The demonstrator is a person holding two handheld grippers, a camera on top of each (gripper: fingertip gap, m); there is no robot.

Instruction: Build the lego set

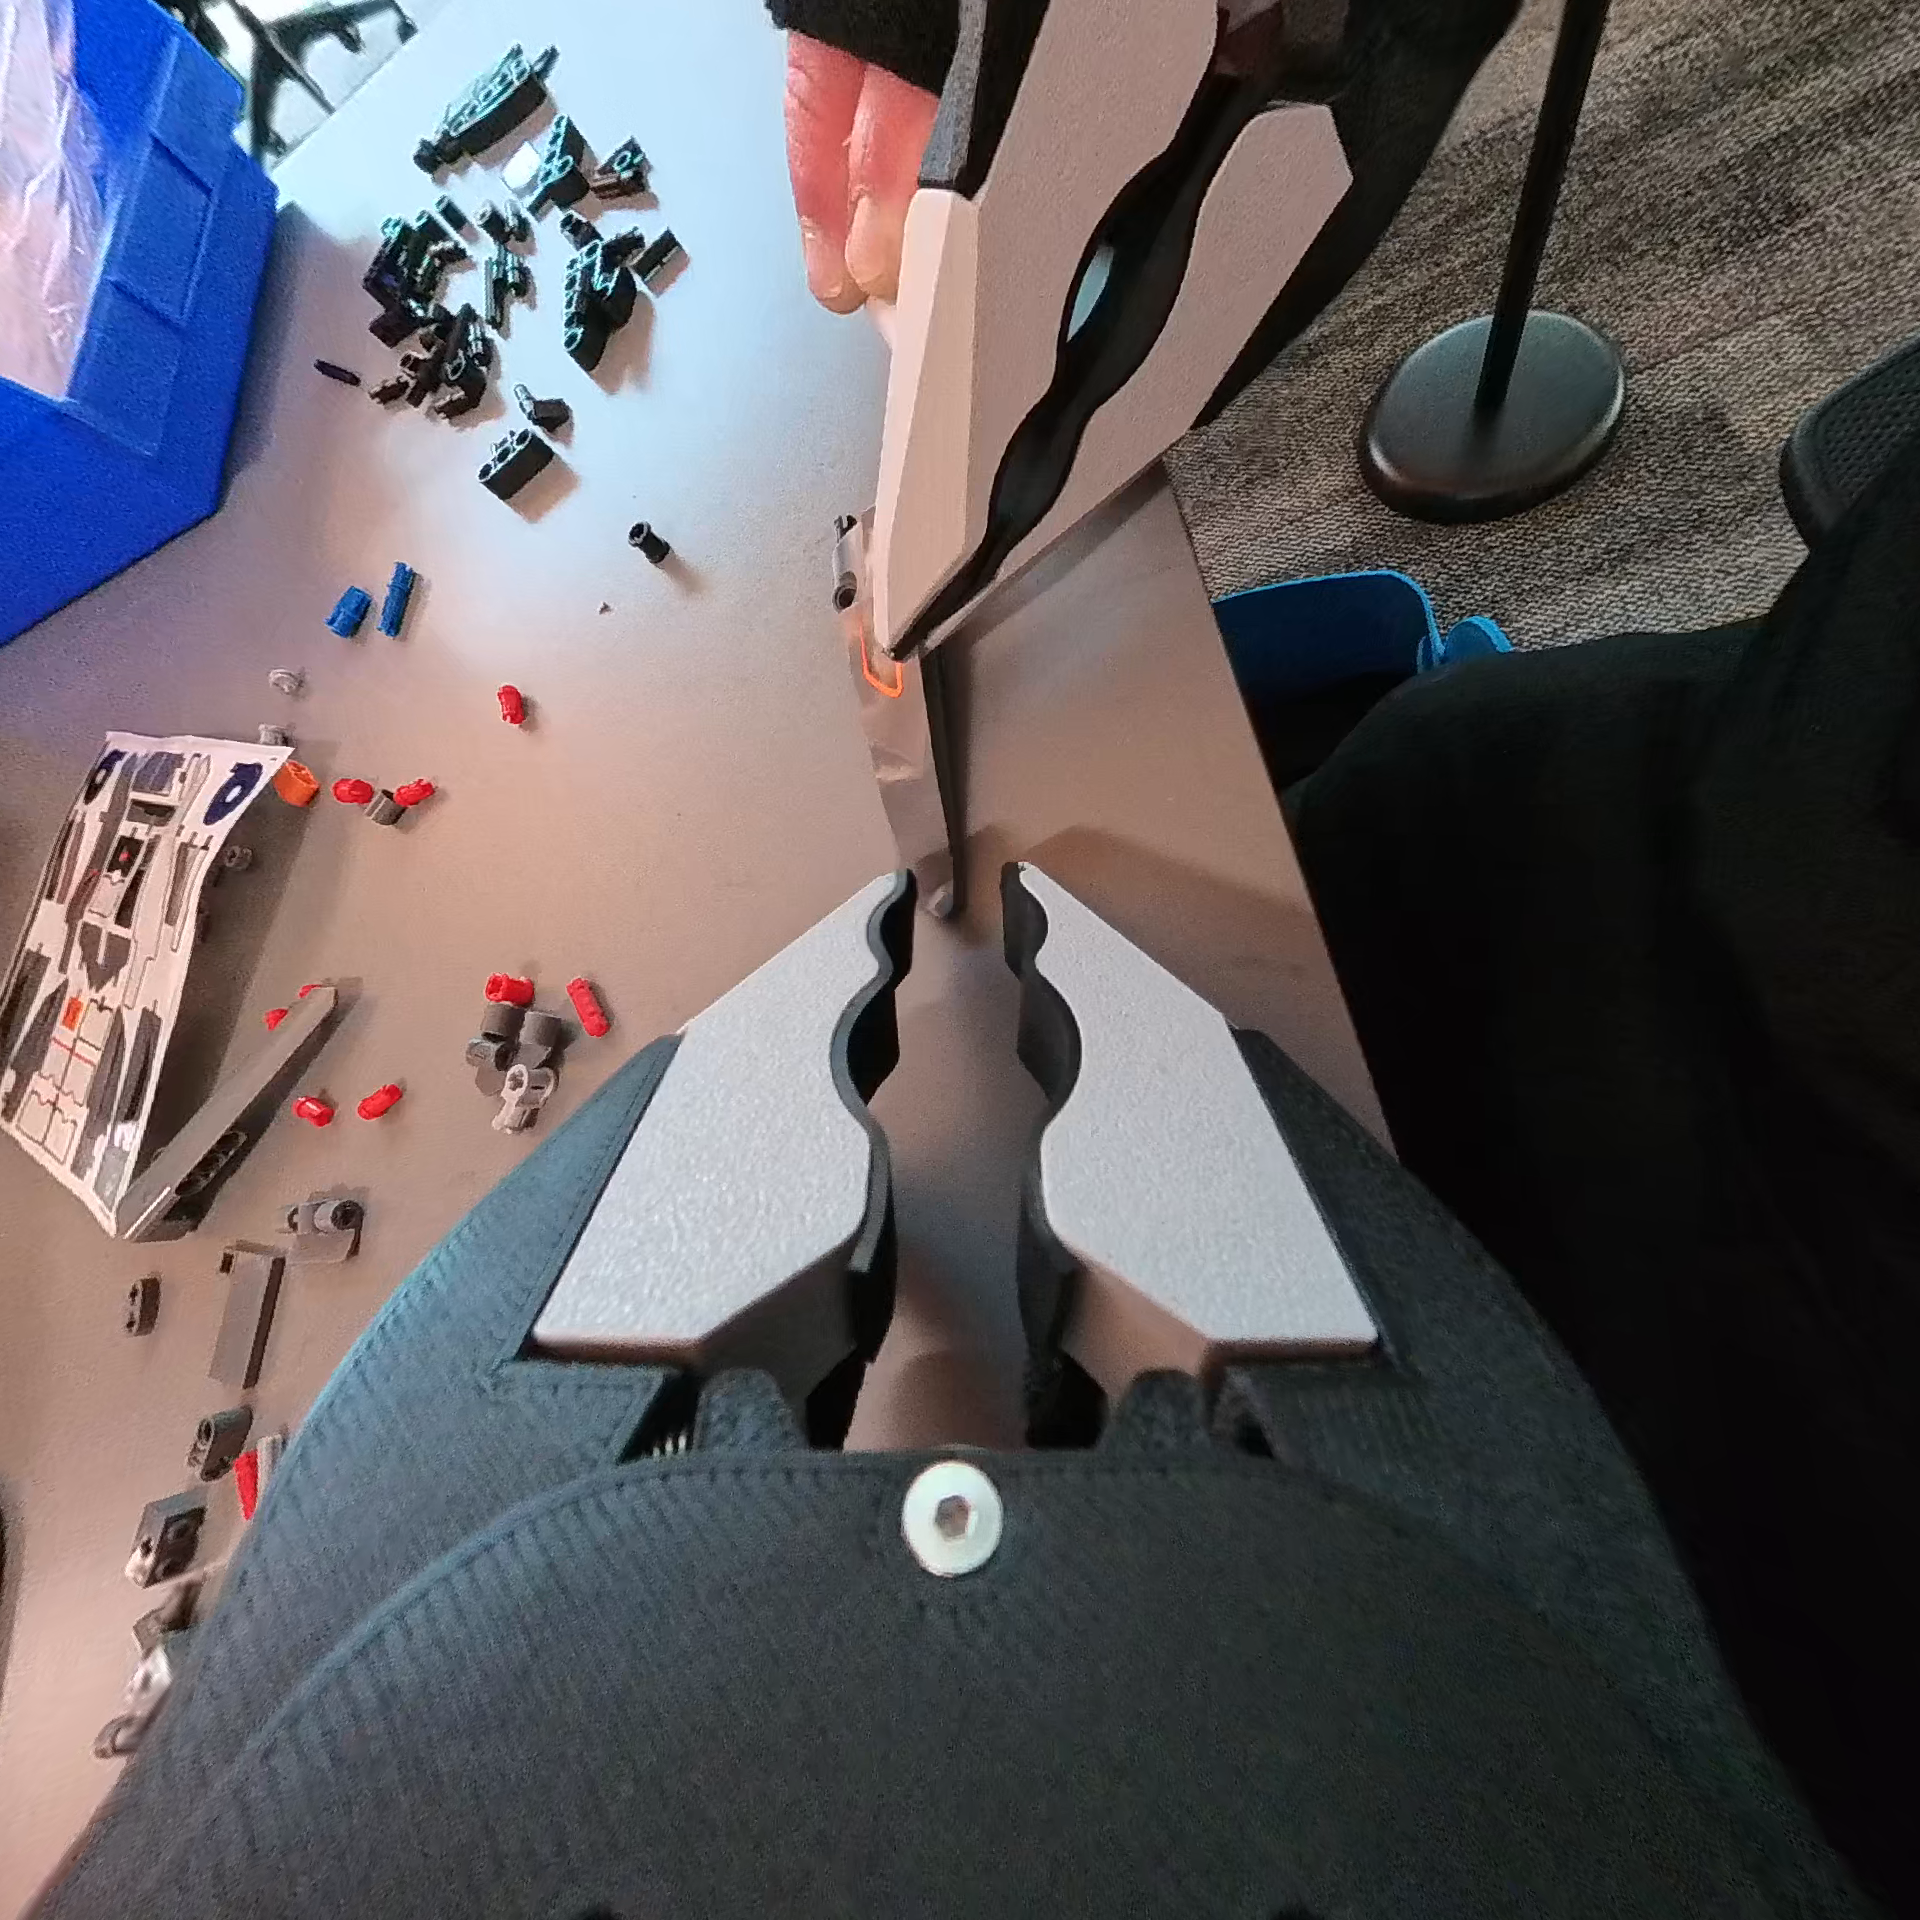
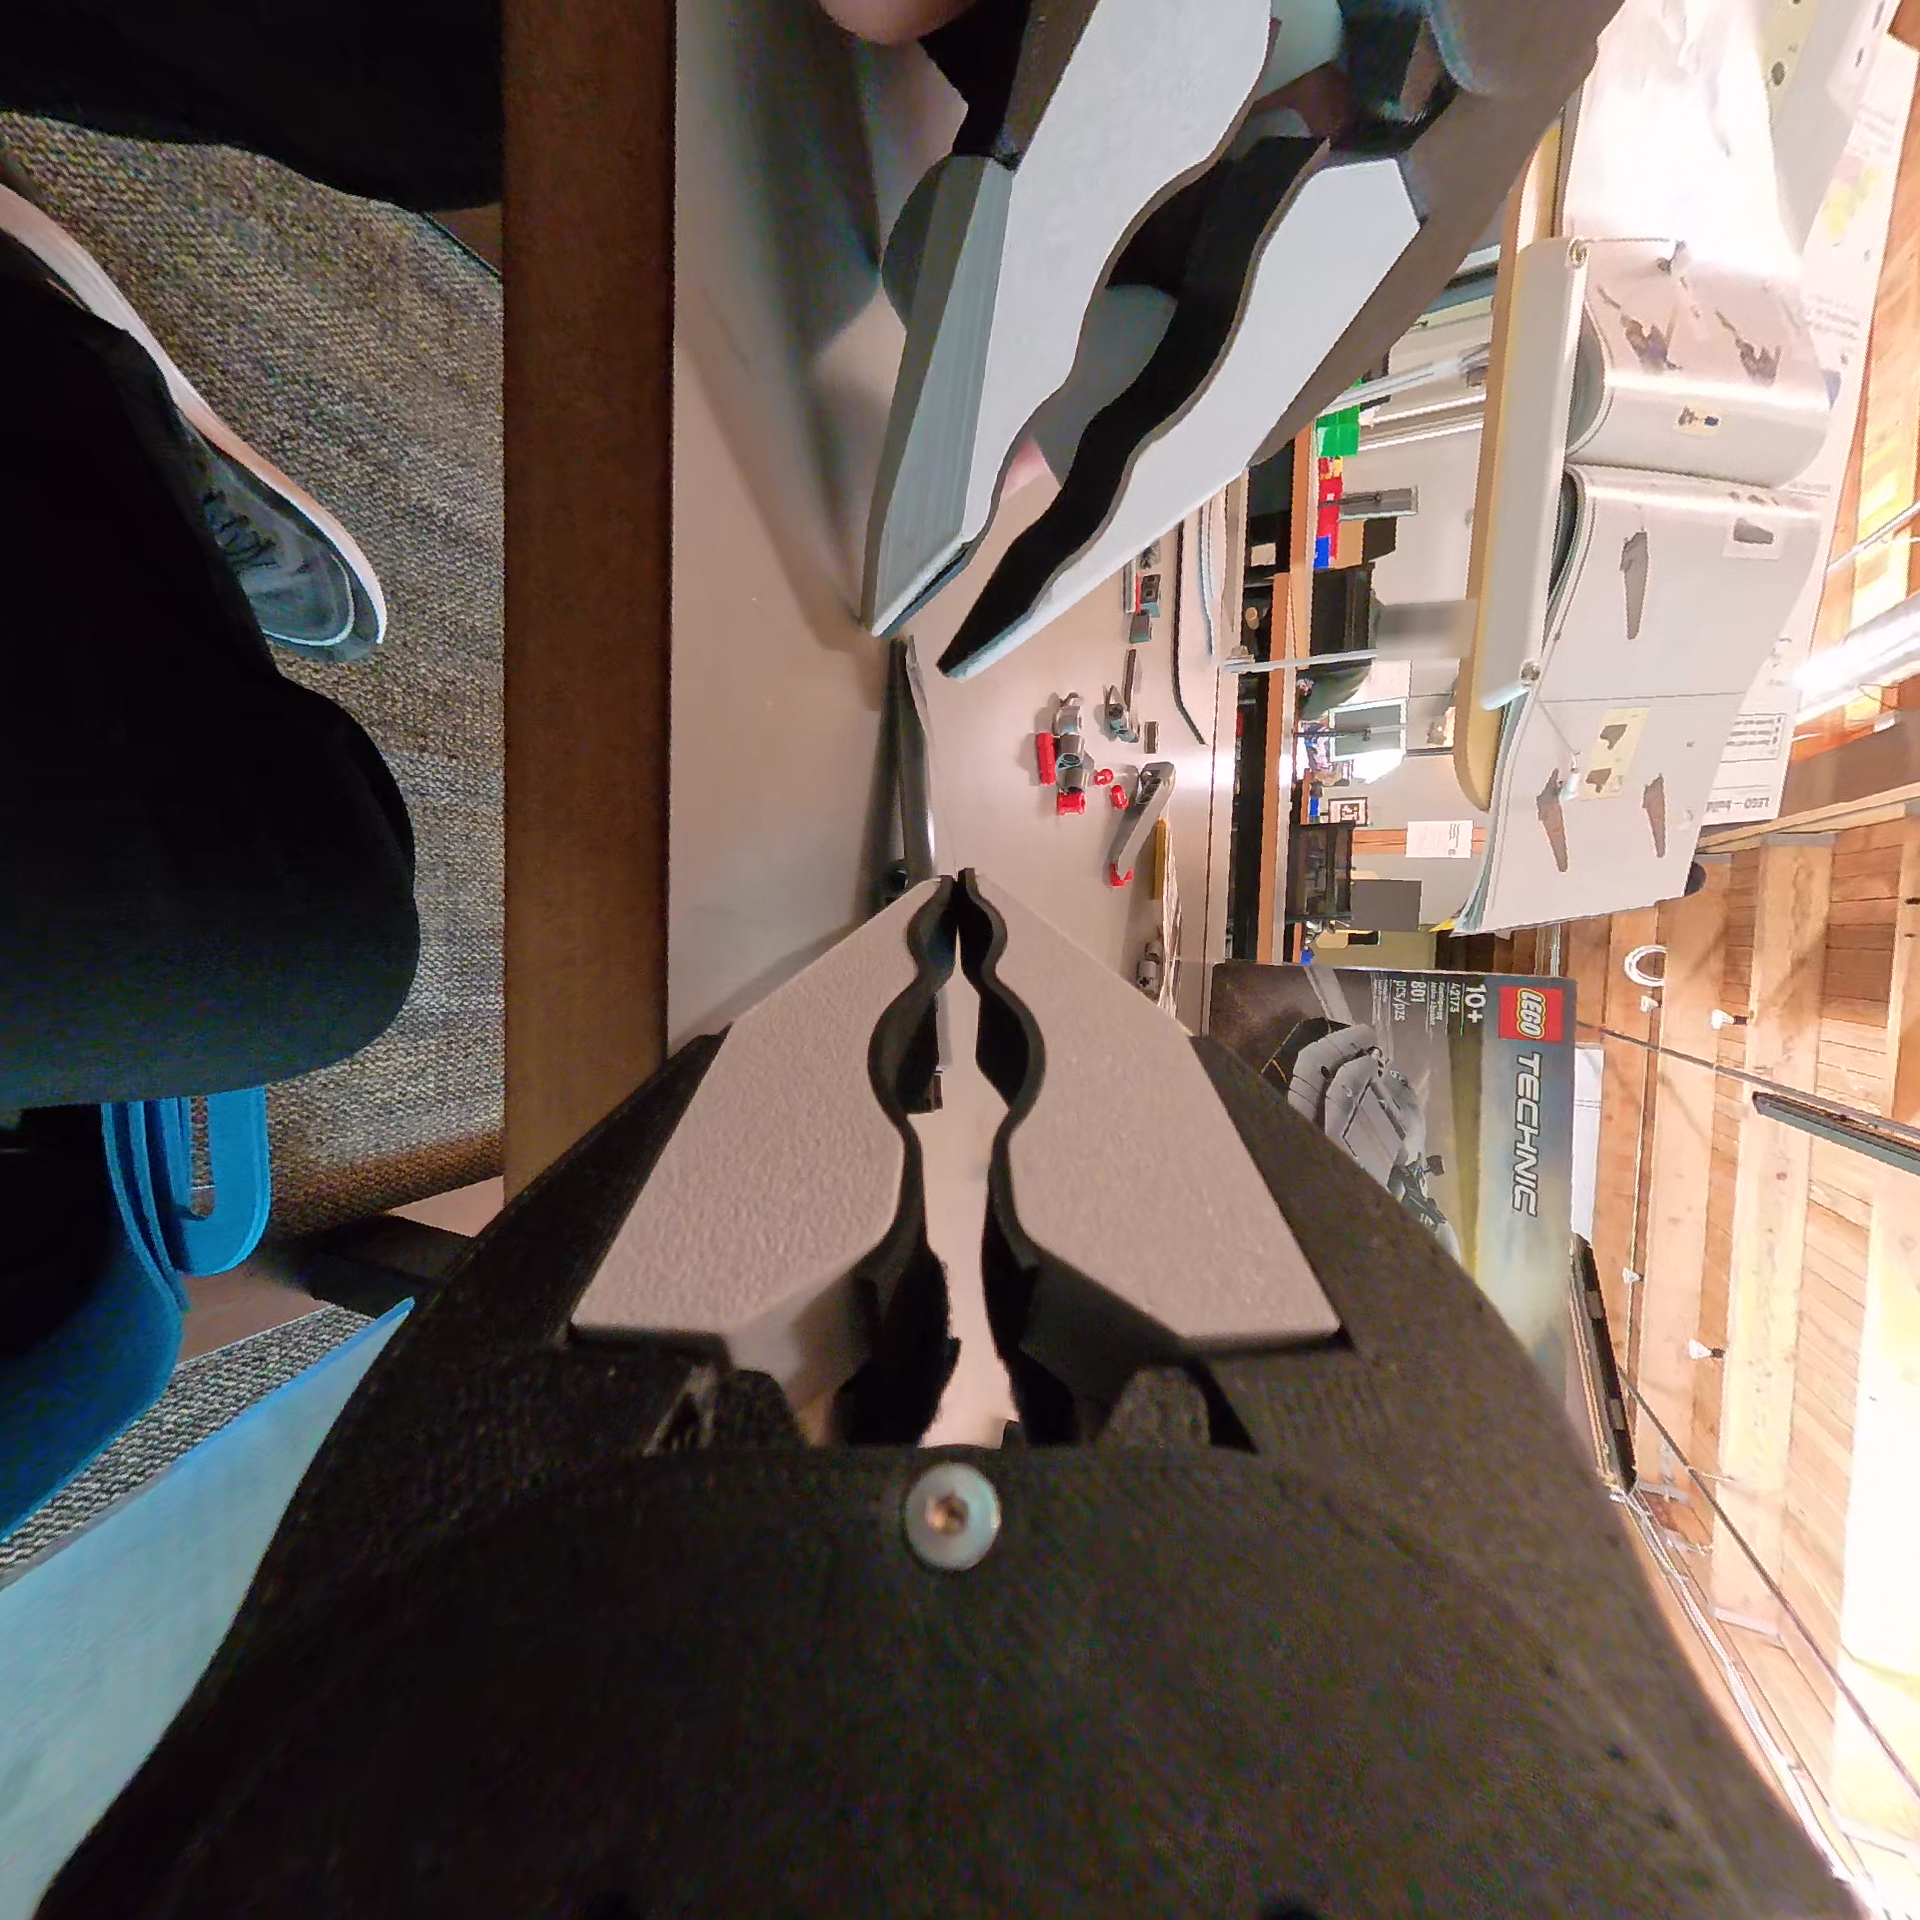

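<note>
- The left gripper (image 1: 956, 883) is held open above the grey table (image 1: 665, 644), nothing between its fingers.
- The right gripper (image 2: 958, 881) is closed on a thin grey panel piece (image 1: 896, 769) near the table's edge.
- Loose lego pieces (image 1: 520, 260) are scattered farther across the table.

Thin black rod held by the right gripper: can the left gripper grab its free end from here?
Probably yes. The left gripper is open, and the thin black rod appears to end between its fingertips with nothing else in the gap. The right gripper pinches the far end.
</note>
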